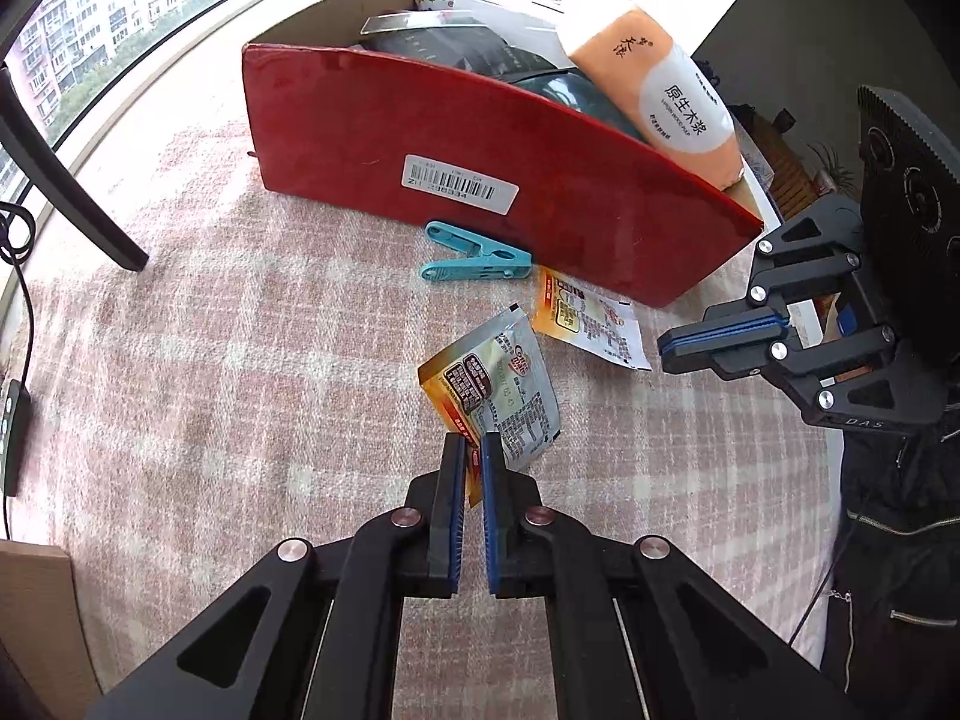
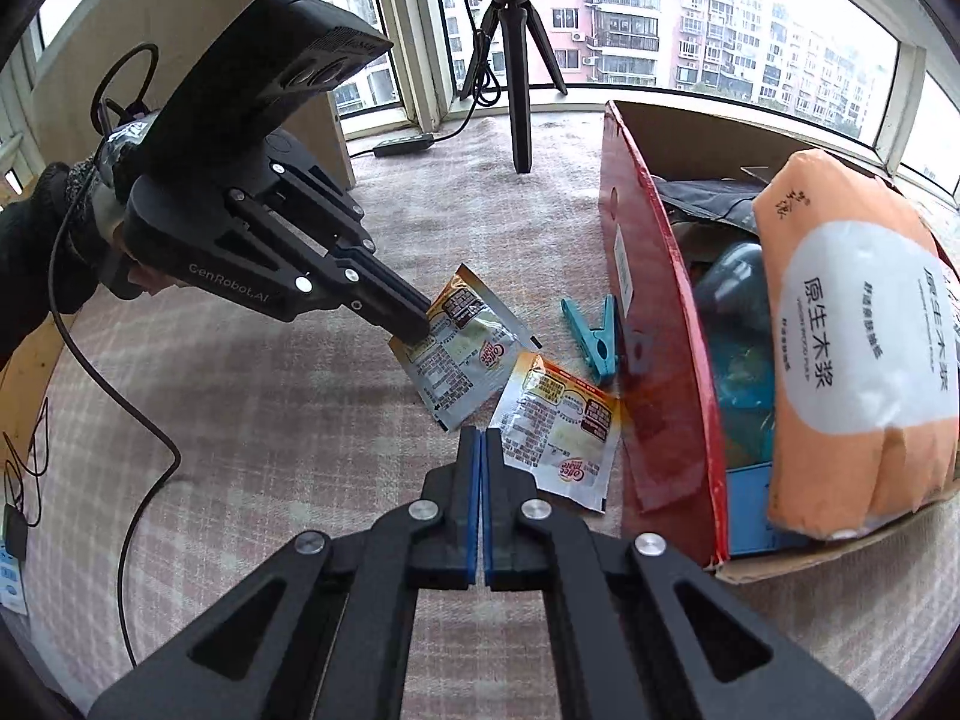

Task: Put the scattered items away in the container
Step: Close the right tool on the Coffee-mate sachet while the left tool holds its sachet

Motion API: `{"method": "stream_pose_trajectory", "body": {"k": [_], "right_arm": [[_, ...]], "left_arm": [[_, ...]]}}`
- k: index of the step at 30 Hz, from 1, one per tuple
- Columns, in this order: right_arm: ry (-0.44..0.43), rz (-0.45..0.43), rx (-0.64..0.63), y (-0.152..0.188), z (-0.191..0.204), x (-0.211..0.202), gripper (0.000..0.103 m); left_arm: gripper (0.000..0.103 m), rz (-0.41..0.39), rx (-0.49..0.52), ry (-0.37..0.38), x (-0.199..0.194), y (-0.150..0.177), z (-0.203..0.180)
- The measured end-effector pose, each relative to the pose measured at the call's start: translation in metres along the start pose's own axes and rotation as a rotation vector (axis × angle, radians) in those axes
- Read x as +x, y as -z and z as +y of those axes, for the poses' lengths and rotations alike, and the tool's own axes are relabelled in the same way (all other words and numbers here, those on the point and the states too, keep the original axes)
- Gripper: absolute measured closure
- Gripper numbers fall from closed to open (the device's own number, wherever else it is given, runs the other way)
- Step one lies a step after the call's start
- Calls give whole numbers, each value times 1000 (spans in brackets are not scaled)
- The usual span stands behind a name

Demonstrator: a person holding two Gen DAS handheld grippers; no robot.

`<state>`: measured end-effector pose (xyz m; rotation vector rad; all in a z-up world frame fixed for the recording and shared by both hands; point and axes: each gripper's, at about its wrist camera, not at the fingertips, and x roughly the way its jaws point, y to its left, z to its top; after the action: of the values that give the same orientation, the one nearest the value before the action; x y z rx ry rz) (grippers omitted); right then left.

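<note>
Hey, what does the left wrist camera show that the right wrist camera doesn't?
Only the left wrist view: the barcode label on the red box and the flat dark packages inside.

Only the right wrist view: a tripod by the window, and the gloved hand holding the left claw.

Both: the box, the orange tissue pack, the blue clothes peg, the sachet pinched by the left claw, a second sachet lying by the box, and the shut, empty right claw.

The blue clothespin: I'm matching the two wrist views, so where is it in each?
Left wrist: blue clothespin lies centre, on the blanket before the red box.
Right wrist: it lies right of centre, against that box's left wall.
Shared landmark: the orange tissue pack.
</note>
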<state>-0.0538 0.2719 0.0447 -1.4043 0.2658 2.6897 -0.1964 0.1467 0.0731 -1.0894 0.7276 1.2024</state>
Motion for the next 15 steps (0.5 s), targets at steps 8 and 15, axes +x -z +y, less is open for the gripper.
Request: {"method": "stream_pose_trajectory", "body": {"k": [8, 15], "right_arm": [[-10, 14, -11, 15, 4, -8, 103], [165, 85, -169, 22, 21, 16, 91]], "left_arm": [[99, -25, -65, 9, -22, 31, 8], [99, -34, -72, 5, -41, 46, 15]]}}
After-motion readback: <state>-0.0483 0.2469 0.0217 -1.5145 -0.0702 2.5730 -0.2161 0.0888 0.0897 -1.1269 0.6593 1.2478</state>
